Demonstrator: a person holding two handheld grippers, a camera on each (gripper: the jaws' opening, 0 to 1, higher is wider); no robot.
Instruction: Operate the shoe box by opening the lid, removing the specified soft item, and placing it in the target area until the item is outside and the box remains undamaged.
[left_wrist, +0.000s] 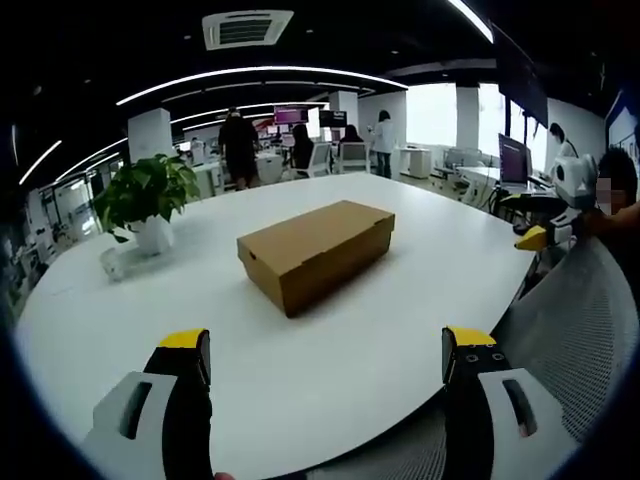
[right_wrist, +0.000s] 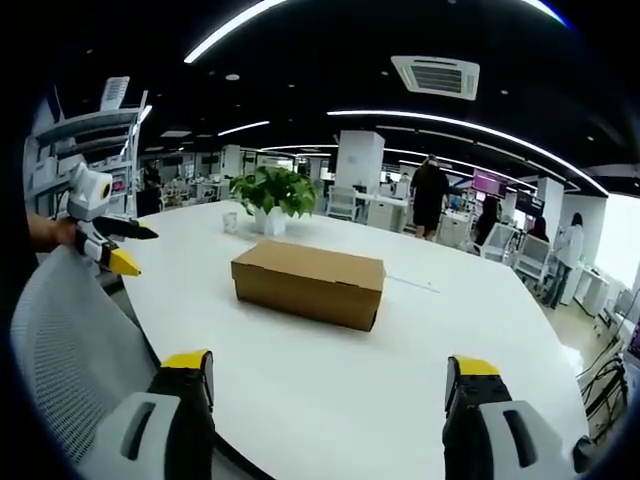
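Note:
A closed brown cardboard shoe box (left_wrist: 315, 250) lies on the middle of a white oval table (left_wrist: 400, 320), lid down. My left gripper (left_wrist: 327, 345) hovers over the table's near edge, short of the box, jaws wide apart and empty. From the other side, my right gripper (right_wrist: 328, 365) faces the long side of the same box (right_wrist: 308, 283), open and empty, also short of it. Each gripper appears in the other's view, off the table's edge: the right gripper (left_wrist: 530, 235) and the left gripper (right_wrist: 133, 248). The box's contents are hidden.
A potted green plant (left_wrist: 150, 200) in a white pot stands near the far table edge (right_wrist: 272, 195), with a small white object (left_wrist: 112, 262) beside it. A grey mesh chair back (left_wrist: 590, 330) is close to the table (right_wrist: 70, 340). People stand among office desks behind.

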